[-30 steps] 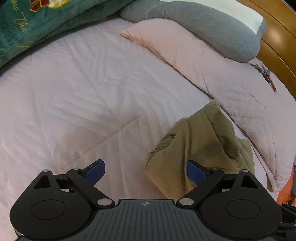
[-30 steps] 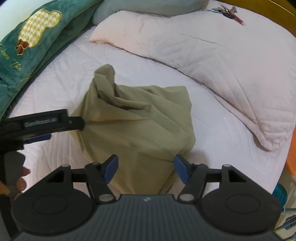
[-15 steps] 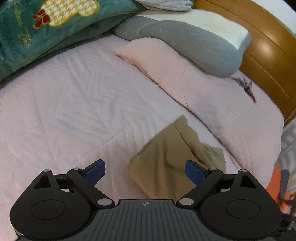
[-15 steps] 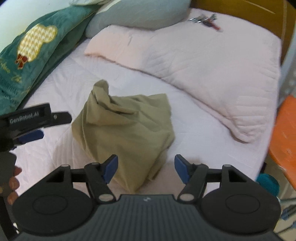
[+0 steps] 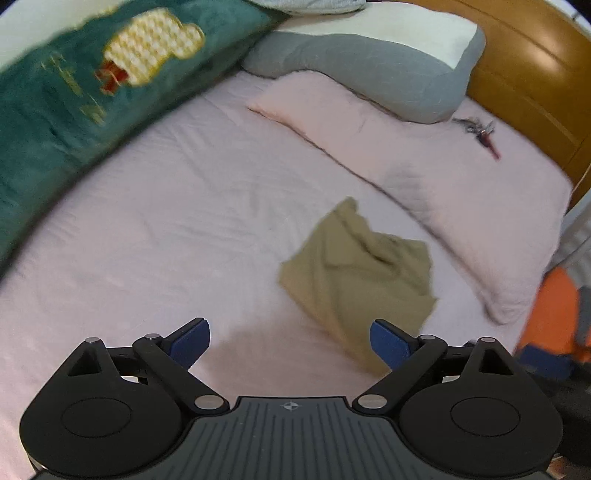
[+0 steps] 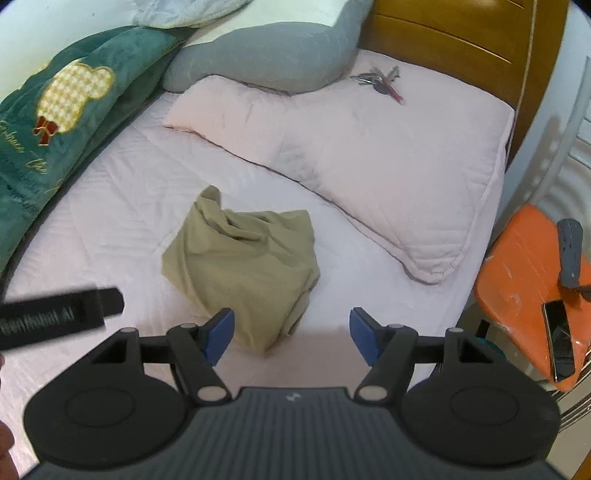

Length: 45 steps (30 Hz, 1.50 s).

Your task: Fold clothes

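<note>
Both wrist views look steeply down onto a bed (image 6: 122,206) covered in a pale pink quilted spread. The olive-tan garment (image 6: 243,266) lies alone near the middle of the mattress as a loose bundle, one corner peaked toward the pillows and its near edge doubled under; it is roughly gathered, not laid in flat, squared layers, so the folding appears unfinished or only loosely done. The left claw (image 5: 290,341) hangs above the bed with its blue pads (image 5: 192,341) spread apart and nothing between them; the garment (image 5: 356,280) sits ahead and toward its right pad, apart from it. The right claw (image 6: 291,336) is likewise released, its pads parted over bare spread, with the garment's near edge just ahead of its left pad and untouched. The black body of the left claw (image 6: 62,312) enters the right wrist view at the left edge, beside the garment, placing the two tools on either side of the cloth. A pink pillow (image 6: 369,162) and a grey pillow (image 6: 266,55) lie against the wooden headboard (image 6: 461,33), a bunch of keys (image 6: 380,83) rests on the pink pillow, and a green embroidered blanket (image 6: 59,122) borders the far side. An orange stool (image 6: 524,269) beside the bed carries a phone (image 6: 559,339).
</note>
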Tool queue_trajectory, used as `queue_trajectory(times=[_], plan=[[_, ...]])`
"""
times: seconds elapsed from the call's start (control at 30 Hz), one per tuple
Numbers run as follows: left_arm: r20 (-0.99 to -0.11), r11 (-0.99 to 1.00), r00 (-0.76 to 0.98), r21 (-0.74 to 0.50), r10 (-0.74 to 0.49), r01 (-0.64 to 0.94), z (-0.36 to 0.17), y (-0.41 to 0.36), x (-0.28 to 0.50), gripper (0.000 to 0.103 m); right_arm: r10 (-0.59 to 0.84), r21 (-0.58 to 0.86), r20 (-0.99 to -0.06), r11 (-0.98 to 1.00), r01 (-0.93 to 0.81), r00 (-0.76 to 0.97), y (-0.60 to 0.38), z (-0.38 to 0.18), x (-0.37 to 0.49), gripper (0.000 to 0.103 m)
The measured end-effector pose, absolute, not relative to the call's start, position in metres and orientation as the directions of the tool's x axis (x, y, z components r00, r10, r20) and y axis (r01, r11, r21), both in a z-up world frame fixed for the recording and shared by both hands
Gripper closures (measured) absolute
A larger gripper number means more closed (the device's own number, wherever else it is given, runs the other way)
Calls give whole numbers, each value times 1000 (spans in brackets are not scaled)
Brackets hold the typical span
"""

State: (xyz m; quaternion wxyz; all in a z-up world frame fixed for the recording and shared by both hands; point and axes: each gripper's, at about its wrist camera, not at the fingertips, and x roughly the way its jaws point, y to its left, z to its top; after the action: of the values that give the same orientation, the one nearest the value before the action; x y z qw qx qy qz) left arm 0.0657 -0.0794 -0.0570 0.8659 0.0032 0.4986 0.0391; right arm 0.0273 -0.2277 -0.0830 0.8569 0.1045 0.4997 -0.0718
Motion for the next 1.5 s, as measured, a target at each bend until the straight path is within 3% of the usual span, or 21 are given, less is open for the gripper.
queue_trajectory(times=[0.17,0.37,0.6,0.9,1.1,1.27,1.5], plan=[[-814,985,555,139,172,-102,-30,-81,59,8,-6,111,-858,974,198,513,-227,-63,29,33],[-842,991,540,-72,0,-112,-27,-61,65,8,-15,96,-868,976,197,496,-228,-64,35,33],[-851,995,526,-64,-16,-74,-35,-62,60,4,-45,53,-887,979,199,460,-225,-75,46,33],[-849,995,522,30,78,-99,-40,-62,71,0,-39,49,-901,981,190,432,-225,-82,53,33],[-845,997,533,3,47,-82,-39,-62,73,0,-32,45,-902,985,166,432,-219,-84,59,33],[-772,989,628,7,100,-148,-34,-62,65,0,-32,43,-901,986,163,433,-220,-84,59,33],[-796,984,597,-8,99,-175,-39,-59,71,0,-24,53,-907,984,171,421,-222,-87,59,33]])
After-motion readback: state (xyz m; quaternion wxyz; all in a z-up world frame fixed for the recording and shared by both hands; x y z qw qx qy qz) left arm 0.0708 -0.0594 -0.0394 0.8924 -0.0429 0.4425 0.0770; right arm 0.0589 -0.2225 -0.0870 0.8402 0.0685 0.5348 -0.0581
